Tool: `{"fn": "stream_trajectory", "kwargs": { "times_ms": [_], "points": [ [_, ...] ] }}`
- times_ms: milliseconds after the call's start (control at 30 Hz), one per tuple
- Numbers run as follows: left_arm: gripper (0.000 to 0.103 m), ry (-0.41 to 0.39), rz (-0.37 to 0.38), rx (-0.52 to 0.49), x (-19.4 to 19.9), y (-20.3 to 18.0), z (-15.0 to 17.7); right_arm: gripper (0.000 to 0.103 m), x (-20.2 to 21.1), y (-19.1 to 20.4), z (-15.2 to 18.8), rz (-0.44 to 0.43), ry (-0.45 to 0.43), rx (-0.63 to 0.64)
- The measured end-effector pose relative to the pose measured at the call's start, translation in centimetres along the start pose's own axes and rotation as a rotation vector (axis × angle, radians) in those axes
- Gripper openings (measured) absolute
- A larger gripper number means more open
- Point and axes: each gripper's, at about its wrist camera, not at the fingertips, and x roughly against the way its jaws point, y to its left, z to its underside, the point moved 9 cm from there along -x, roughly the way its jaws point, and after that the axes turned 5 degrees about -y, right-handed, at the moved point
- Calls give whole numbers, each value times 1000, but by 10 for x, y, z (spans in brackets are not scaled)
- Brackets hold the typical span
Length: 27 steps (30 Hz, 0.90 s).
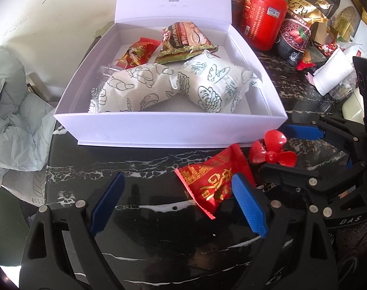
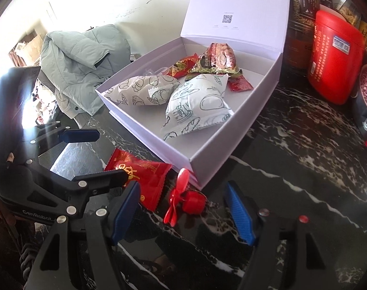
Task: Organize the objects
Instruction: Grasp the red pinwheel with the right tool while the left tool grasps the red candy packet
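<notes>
My left gripper [image 1: 177,203] sits low over the black marble table [image 1: 140,169], jaws spread wide, holding nothing; its right pad is at the red candy packet [image 1: 213,181] lying before the white box [image 1: 169,125]. My right gripper [image 2: 183,213] is also released, straddling the red propeller toy [image 2: 183,199]. Only the right view shows "ULucky" on the lid [image 2: 236,4] and "GenRobot" on the left tool; the left view shows "DAS".
</notes>
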Motion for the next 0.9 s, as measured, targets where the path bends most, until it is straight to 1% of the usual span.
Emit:
{"fn": "stream_trajectory", "kwargs": {
  "times_ms": [33,100,133,167,200,267,333,467,500,733,767,800,867,900],
  "points": [
    [90,0,-2,1,0,1,0,64,-2,0,0,-2,-1,0],
    [90,4,0,-1,-1,1,1,53,-7,-3,4,14,20,-3],
    [90,5,0,-6,-1,0,2,51,-8,-4,5,20,31,-8],
    [90,7,0,-13,-1,-1,2,46,-10,-6,8,24,41,-16],
    [90,11,0,-21,-2,-3,2,42,-8,-7,7,27,26,-17],
    [90,16,12,-27,-2,-7,2,37,-6,-9,9,20,35,-30],
    [90,17,32,-28,-3,-12,1,37,-3,-11,12,28,33,-34],
    [90,29,45,-50,-5,-24,0,37,7,-18,23,50,27,-46],
    [90,31,48,-55,-6,-27,-1,37,10,-21,26,71,15,-54],
    [90,70,30,-104,-28,-40,0,38,28,-27,51,112,0,-61],
    [92,50,21,-113,-28,-40,-2,38,30,-27,53,116,-1,-62],
    [92,46,33,-117,-29,-41,-2,38,32,-28,56,121,-3,-65],
    [93,37,30,-110,-29,-40,-2,39,35,-28,59,131,-5,-71],
    [93,33,28,-108,-29,-39,-2,40,37,-27,62,117,12,-63]
  ]
}}
